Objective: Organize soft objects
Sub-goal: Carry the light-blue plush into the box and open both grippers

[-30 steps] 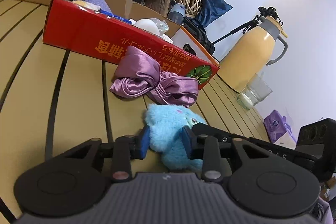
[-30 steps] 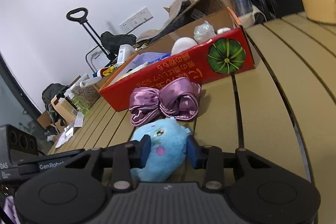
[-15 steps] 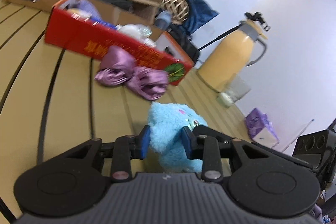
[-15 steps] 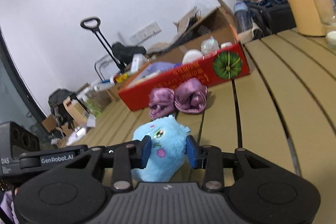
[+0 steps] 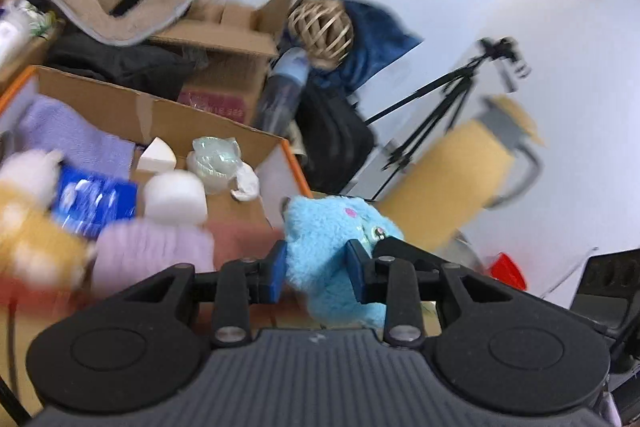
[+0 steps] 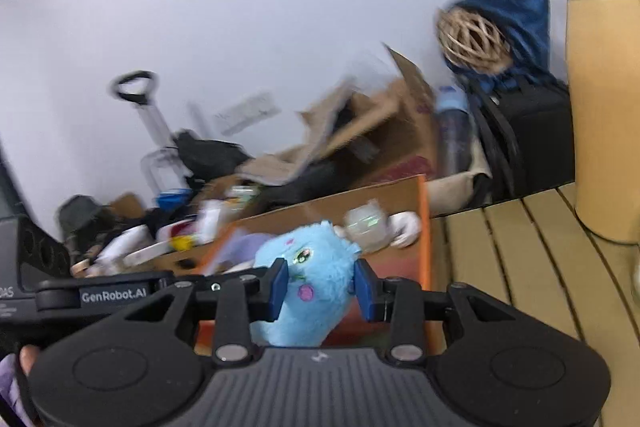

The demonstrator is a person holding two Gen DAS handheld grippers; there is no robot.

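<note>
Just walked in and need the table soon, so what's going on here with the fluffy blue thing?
A person is tidying soft things with two handheld grippers. Both the left gripper and the right gripper are clamped on one blue plush toy, holding it in the air at the near edge of the open orange-rimmed cardboard box, which already holds a purple cloth and white sponges. The toy is not in the box yet.
</note>
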